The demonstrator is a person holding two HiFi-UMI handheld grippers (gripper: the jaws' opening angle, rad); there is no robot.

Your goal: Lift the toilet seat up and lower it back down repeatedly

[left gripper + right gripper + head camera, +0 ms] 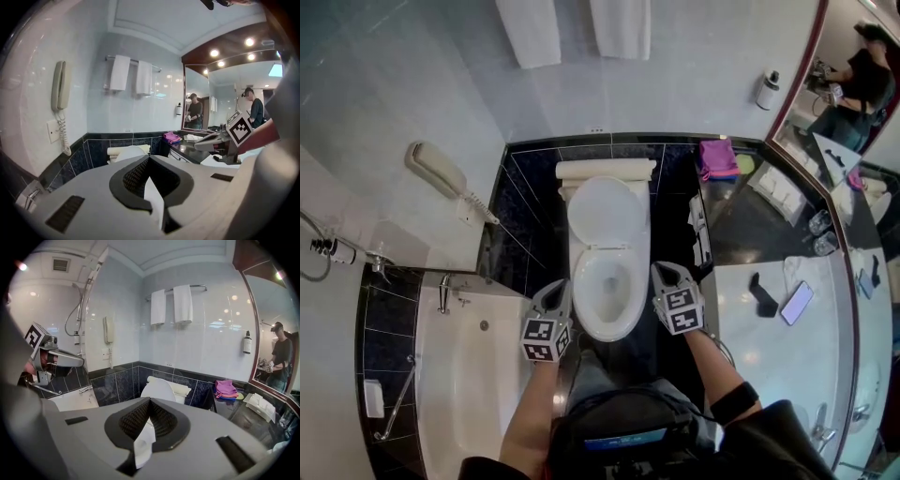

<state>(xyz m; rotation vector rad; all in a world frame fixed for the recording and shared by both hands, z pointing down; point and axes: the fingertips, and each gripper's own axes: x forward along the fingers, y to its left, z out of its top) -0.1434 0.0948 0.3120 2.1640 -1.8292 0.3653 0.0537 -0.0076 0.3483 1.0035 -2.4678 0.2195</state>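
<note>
While the left gripper (561,285) hovers just off the left side of the toilet bowl (609,330), its jaws are closed tip to tip with nothing clamped between them. The right gripper (664,270) hovers off the bowl's right side, jaws likewise pressed together and empty. Neither one touches the toilet. Each gripper points forward and somewhat down toward the back wall, and each shows in the other's gripper view at the frame edge.

Between the two grippers, the toilet seat (584,292) seems to lie flat as a white ring around the bowl opening, though the head view does not make this fully certain. Behind it the lid (605,214) stands raised against the tank (607,170).

Left of the toilet is a white bathtub (478,375), and a wall telephone (436,169) hangs above it. Two white towels (528,28) hang on the wall over the tank. To the right a dark tabletop (750,230) carries a folded pink cloth (717,157), with a smartphone (796,302) on its pale part near the person.
</note>
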